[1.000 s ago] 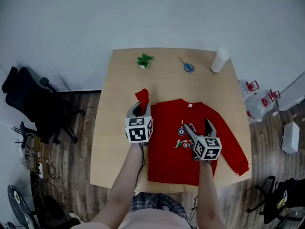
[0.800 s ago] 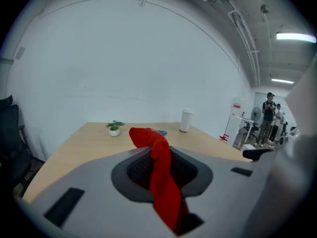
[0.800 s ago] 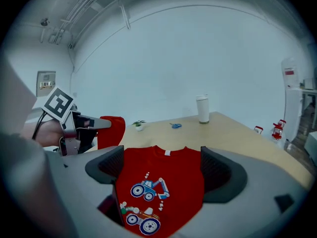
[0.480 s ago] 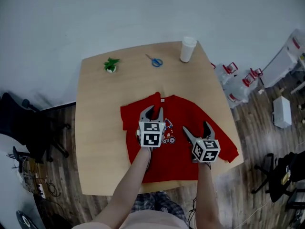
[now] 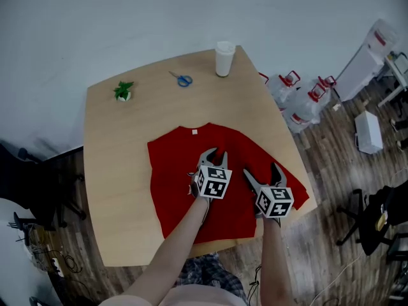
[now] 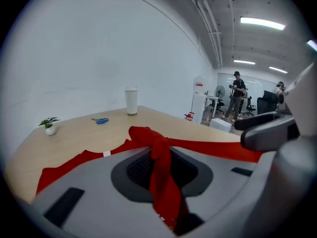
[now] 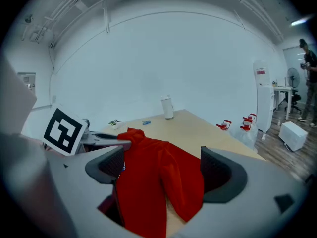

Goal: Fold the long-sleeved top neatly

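The red top (image 5: 169, 171) is spread flat on the table (image 5: 108, 171). Its collar is at the far side and its hem is at the near edge. A bunch of its cloth, judged to be the left sleeve (image 6: 161, 172), is pinched tight between the jaws of the left gripper (image 5: 214, 157). This gripper is held over the middle of the top.

The jaws of the right gripper (image 5: 261, 172) are held wide apart. Red cloth is seen between them, but it is not squeezed. The right sleeve (image 5: 293, 182) is stretched out toward the right edge of the table, just to the right of this gripper. So the right gripper is by far the nearer one to it.

It is judged that the pinched sleeve is to be laid down across the body first. After that, the right sleeve is to be picked up.

Both grippers are pointed away from the person and tipped a little down. Both arms are reached out from the near edge.
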A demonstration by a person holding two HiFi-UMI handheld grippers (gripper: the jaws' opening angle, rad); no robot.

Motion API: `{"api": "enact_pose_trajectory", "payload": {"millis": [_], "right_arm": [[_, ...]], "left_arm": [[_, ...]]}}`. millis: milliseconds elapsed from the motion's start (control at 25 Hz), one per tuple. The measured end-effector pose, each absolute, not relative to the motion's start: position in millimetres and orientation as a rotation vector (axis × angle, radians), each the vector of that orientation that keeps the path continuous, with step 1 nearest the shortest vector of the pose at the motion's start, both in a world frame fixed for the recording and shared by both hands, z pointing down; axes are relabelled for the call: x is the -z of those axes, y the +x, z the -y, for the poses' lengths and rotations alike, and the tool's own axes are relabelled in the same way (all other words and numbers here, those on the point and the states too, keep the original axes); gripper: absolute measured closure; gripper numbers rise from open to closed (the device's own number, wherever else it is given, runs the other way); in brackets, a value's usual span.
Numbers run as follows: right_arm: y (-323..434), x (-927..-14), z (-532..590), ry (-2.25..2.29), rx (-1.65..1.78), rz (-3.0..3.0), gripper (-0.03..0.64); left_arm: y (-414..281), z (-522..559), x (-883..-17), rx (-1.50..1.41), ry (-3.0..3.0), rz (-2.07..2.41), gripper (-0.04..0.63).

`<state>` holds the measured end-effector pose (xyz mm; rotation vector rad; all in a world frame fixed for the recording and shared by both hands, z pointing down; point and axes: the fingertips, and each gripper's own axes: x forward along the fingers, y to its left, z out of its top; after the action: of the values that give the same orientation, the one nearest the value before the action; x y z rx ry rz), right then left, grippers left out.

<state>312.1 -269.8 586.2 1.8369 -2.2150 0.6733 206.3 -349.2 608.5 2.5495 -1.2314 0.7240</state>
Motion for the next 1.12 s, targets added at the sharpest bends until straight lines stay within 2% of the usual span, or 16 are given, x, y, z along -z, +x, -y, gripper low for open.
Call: {"api": "enact_pose_trajectory", "payload": {"millis": [240, 440, 600, 880, 1120], "right_arm": [[327, -594, 259, 1.862, -0.695, 2.189, 0.150], [346, -597, 248, 1.902, -0.709, 2.156, 0.150], [370, -594, 235, 1.980, -0.722, 2.116, 0.150], [413, -589, 211, 2.103, -0.726, 2.031, 0.150], [457, -589, 181, 2.199, -0.739, 1.919, 0.153]], "left_arm": [[231, 341, -639, -0.833, 2.615, 1.110, 0.498], [264, 328, -640, -0.778, 2.678, 0.902, 0.389], [286, 313, -639, -0.752, 2.706, 0.802, 0.333], [278, 315, -616, -0.617, 2.658, 0.887, 0.329], [300, 304, -600, -0.550, 2.682, 0.850, 0.328]]}}
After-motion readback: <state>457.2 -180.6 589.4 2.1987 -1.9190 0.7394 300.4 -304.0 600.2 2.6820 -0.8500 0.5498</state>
